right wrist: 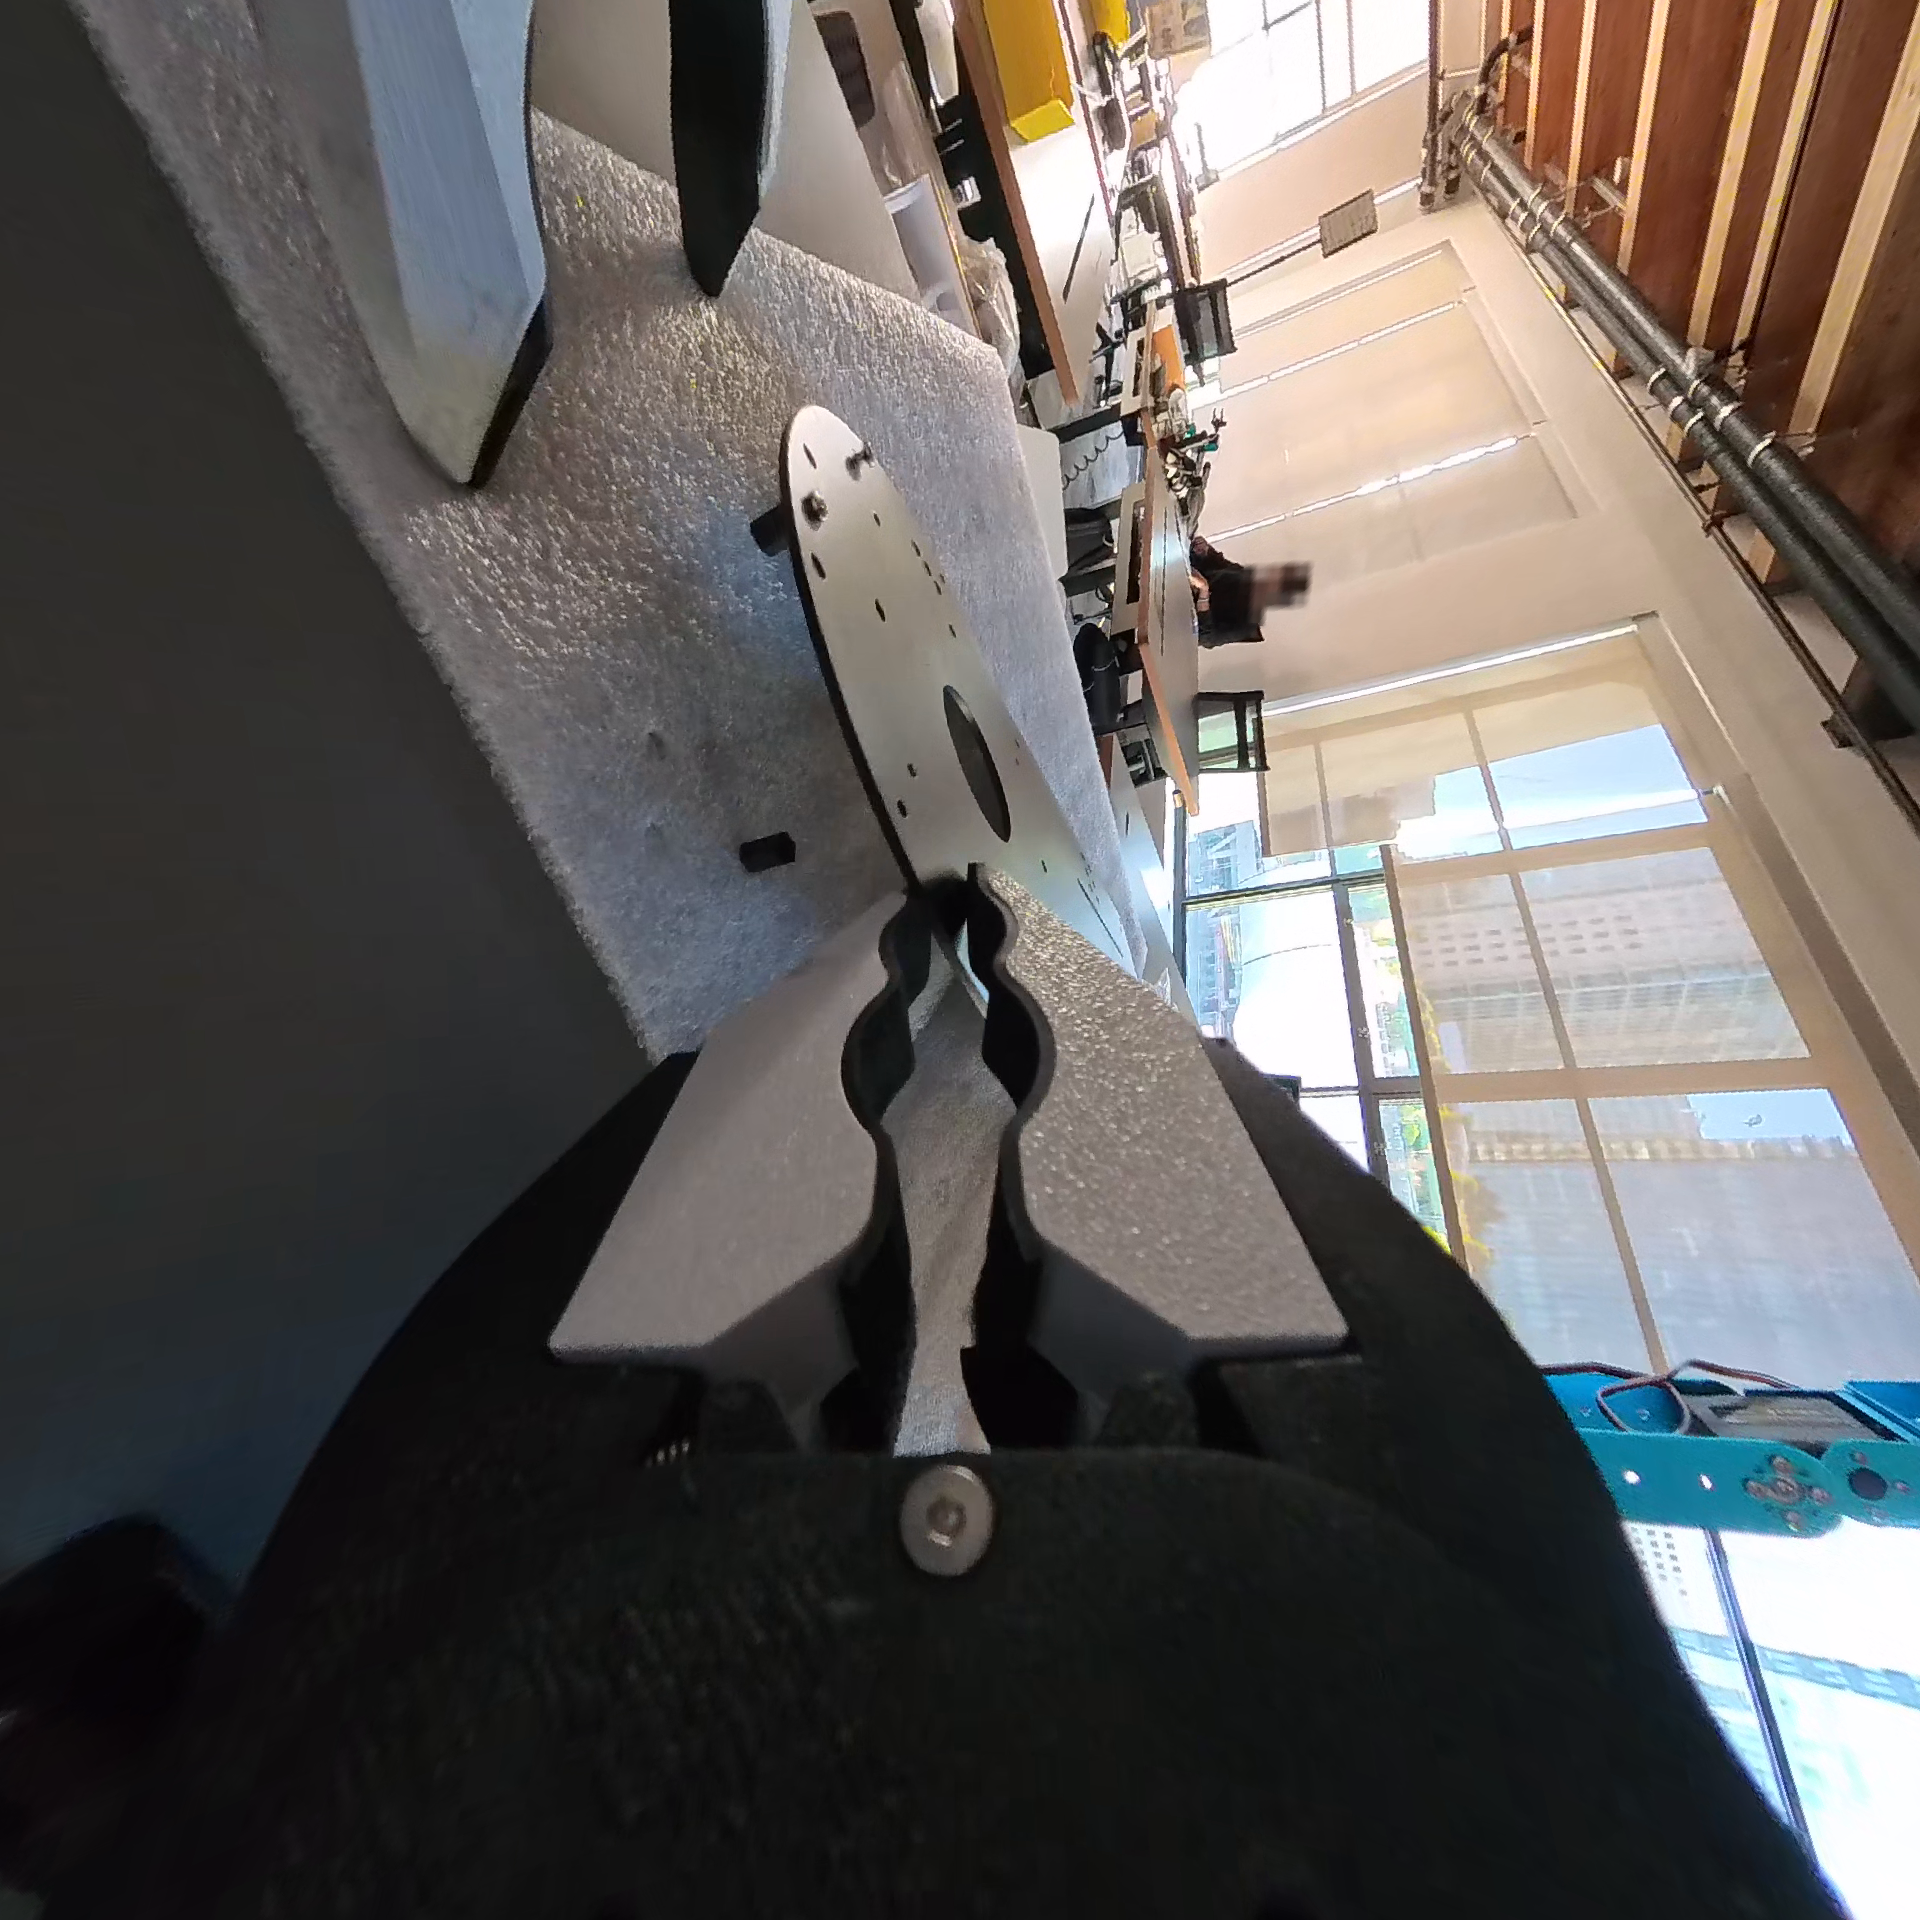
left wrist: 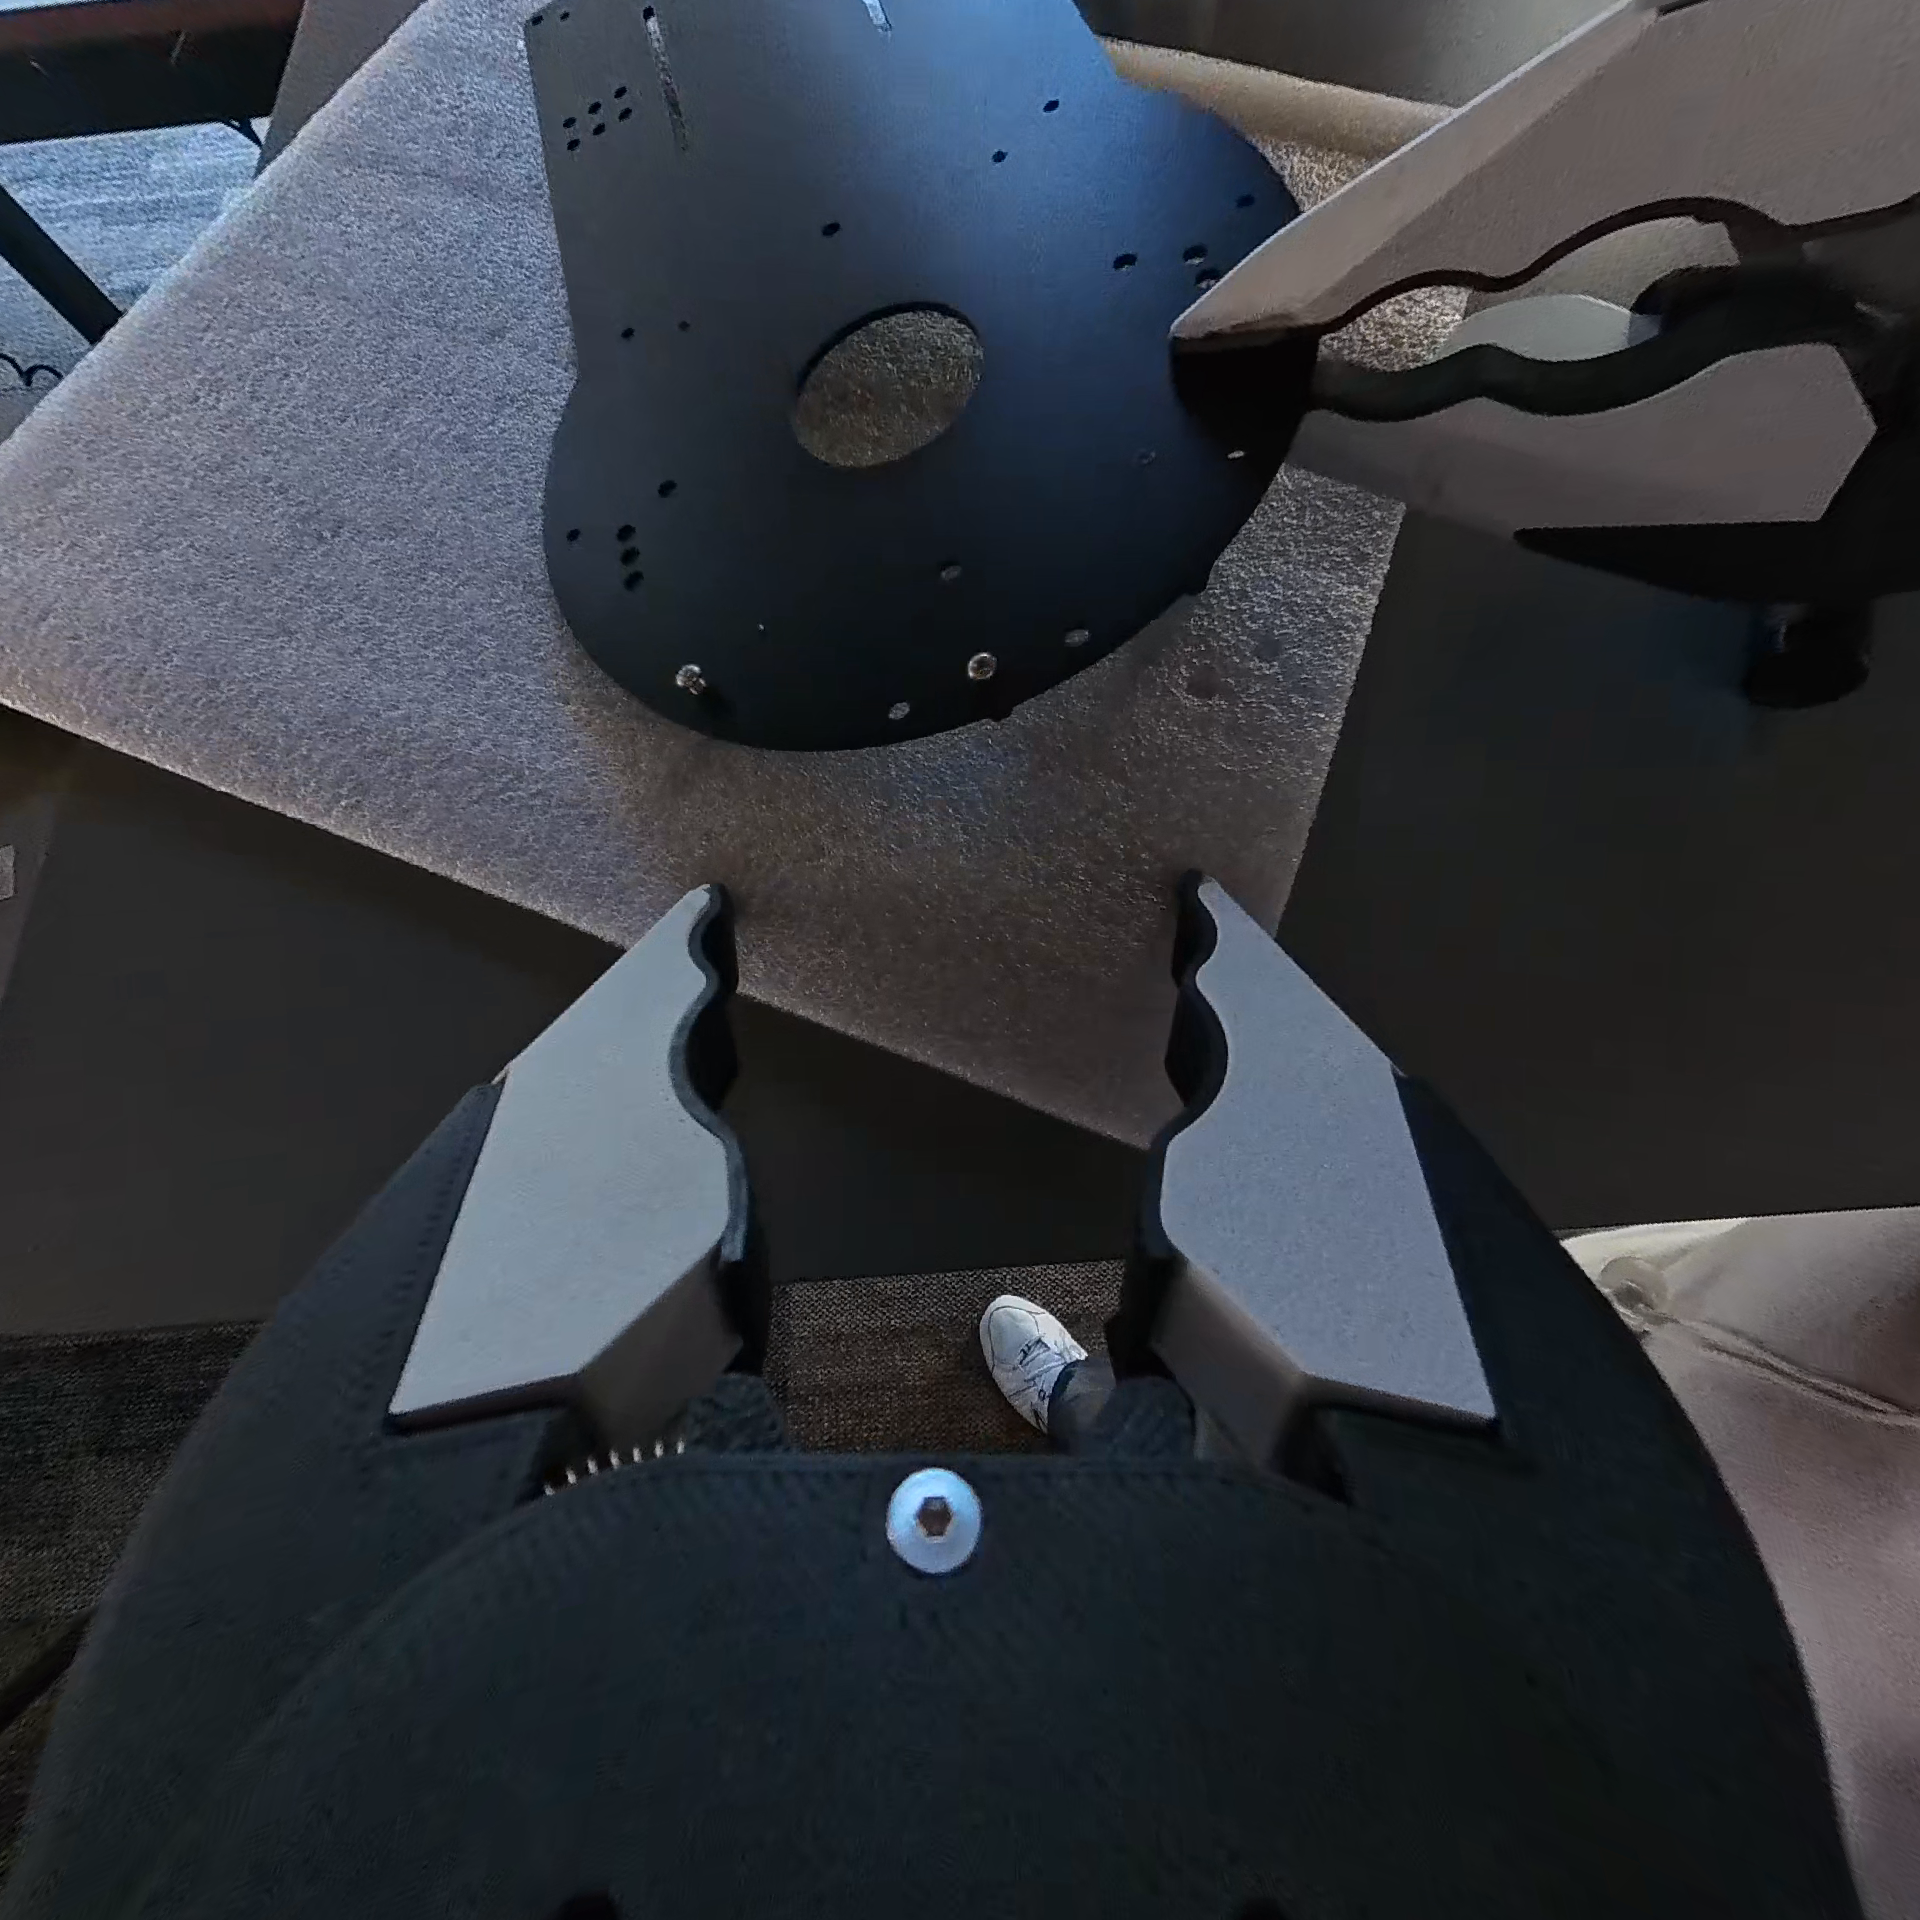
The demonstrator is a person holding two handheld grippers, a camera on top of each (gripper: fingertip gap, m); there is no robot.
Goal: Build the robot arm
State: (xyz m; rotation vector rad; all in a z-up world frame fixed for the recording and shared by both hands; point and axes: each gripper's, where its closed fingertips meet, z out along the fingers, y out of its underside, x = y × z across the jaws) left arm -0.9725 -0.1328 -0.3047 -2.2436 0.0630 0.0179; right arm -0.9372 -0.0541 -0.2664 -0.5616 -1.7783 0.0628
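A flat black metal plate (left wrist: 831,260) with a round hole and many small holes lies on a grey foam sheet (left wrist: 312,468). My left gripper (left wrist: 956,904) is open and empty, held over the near edge of the foam, short of the plate. My right gripper (left wrist: 1195,348) comes in from the right and is shut on the plate's edge. In the right wrist view the right gripper (right wrist: 945,883) pinches the rim of the plate (right wrist: 883,623), which looks lifted off the foam (right wrist: 582,623) on that side. The left gripper's fingers (right wrist: 457,260) show at the top.
A small black standoff (right wrist: 767,850) lies loose on the foam; another (right wrist: 771,530) sticks out under the plate. The foam sits on a dark table (left wrist: 260,1091). A shoe (left wrist: 1023,1356) shows on the carpet below. A blue servo bracket (right wrist: 1766,1455) is at right, with desks and windows beyond. The left gripper's tips are roughly 10 cm from the right gripper's. The left gripper is farther from the blue servo bracket (right wrist: 1766,1455), some 40 cm, than the right, some 30 cm.
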